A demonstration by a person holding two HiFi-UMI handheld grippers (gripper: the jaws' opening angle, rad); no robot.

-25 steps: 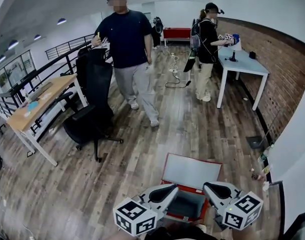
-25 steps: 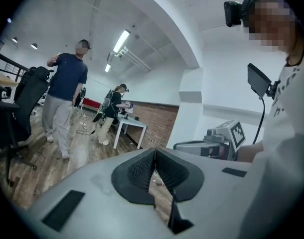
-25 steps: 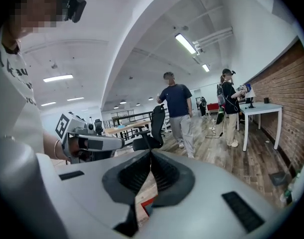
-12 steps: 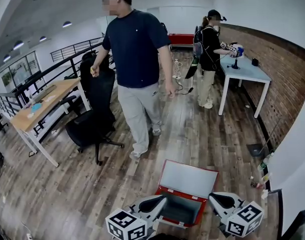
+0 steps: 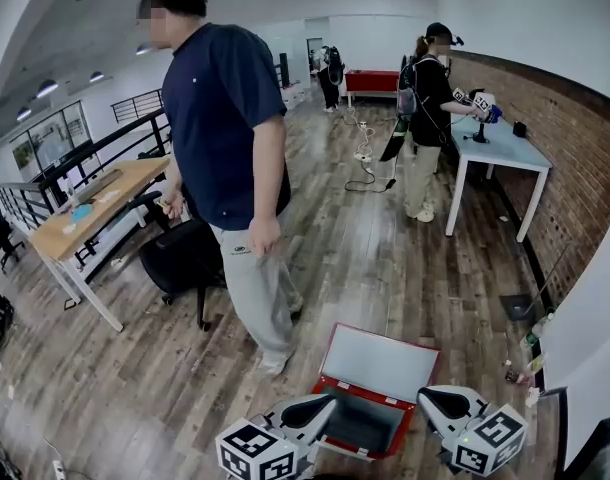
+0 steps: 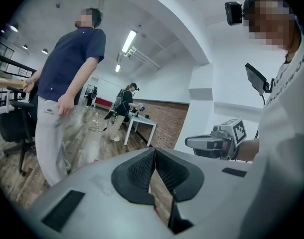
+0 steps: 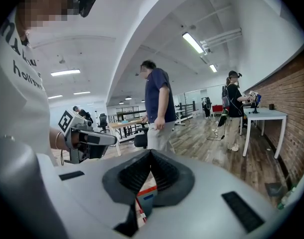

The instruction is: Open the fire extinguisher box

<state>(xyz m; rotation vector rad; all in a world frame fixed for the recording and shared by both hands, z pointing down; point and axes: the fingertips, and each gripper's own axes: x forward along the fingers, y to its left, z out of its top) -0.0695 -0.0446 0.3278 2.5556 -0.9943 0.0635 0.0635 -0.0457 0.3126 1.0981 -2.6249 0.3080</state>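
Head view: the fire extinguisher box [image 5: 357, 388] lay on the floor between the left gripper [image 5: 325, 405] and the right gripper [image 5: 427, 398]. Its red lid was already up, as a second before. Meanwhile the person in navy [image 5: 230, 138] had walked from beside the far office chair [image 5: 180, 258] to just beyond the box. Only the gripper views showed both pairs of jaws closed on nothing, tips meeting.

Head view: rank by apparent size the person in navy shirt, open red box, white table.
Largest: person in navy shirt.
Then white table and open red box look alike; the box sits nearer, so unranked.
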